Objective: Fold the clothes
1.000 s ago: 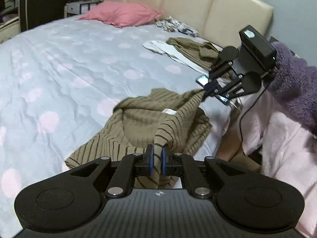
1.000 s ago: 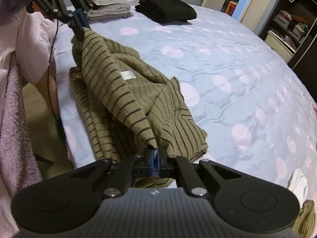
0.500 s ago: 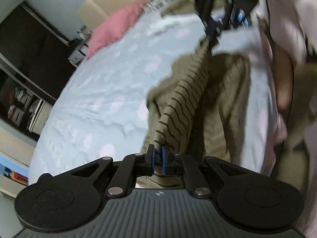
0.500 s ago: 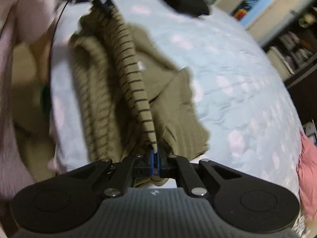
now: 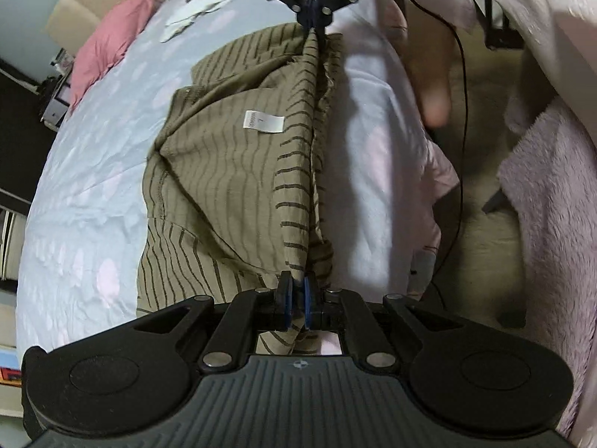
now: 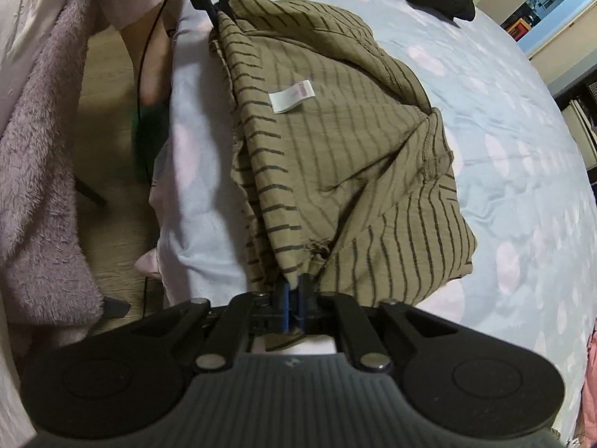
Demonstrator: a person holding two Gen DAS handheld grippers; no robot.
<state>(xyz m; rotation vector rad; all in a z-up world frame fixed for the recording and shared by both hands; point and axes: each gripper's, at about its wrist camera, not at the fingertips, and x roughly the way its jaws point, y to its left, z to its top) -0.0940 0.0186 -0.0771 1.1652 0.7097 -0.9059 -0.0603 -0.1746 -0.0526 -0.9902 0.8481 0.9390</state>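
Striped shirt point(image 5: 231, 171) stretched along the bed point(image 5: 86, 171) edge

Left gripper point(image 5: 295, 300) clenched on its hem; right gripper point(image 6: 294, 300) opening, fabric between, shirt's underside hidden.

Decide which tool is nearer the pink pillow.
Right. The right tool, jaws opening with the striped garment edge between them, sits toward the pink pillow end of the bed. The left tool, clamping the same edge, sits farther away.

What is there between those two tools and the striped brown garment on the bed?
Nothing visible. The left tool is clamped on the striped garment edge; the right tool is opening with the cloth between its jaws.
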